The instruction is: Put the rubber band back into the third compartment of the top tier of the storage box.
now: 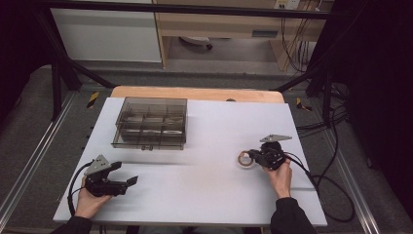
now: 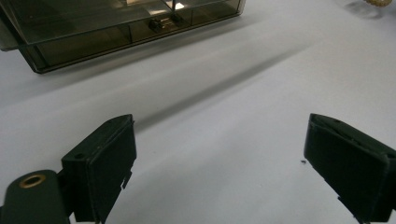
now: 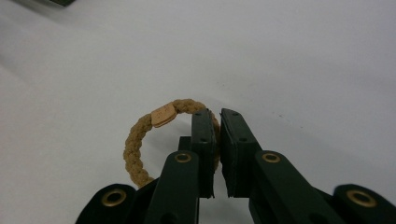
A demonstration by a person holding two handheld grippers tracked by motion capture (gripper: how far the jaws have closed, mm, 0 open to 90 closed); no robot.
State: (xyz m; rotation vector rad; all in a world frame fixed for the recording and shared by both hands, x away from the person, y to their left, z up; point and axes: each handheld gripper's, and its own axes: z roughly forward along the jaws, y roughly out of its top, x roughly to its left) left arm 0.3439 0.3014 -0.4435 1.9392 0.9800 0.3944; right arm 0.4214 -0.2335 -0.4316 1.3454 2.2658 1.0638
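Pinching braided tan ring (image 3: 135,144), right hand-held gripper (image 3: 216,116) closed; left hand-held gripper (image 2: 219,144) agape.

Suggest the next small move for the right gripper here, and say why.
Probably lift the braided ring slightly off the white table: the right gripper has its jaws closed on the ring's side, while the left gripper sits open and idle, away from the closed compartment box.

Bare white table (image 1: 204,185) between both hands — only the organizer box (image 1: 151,123) blocks, far-left.
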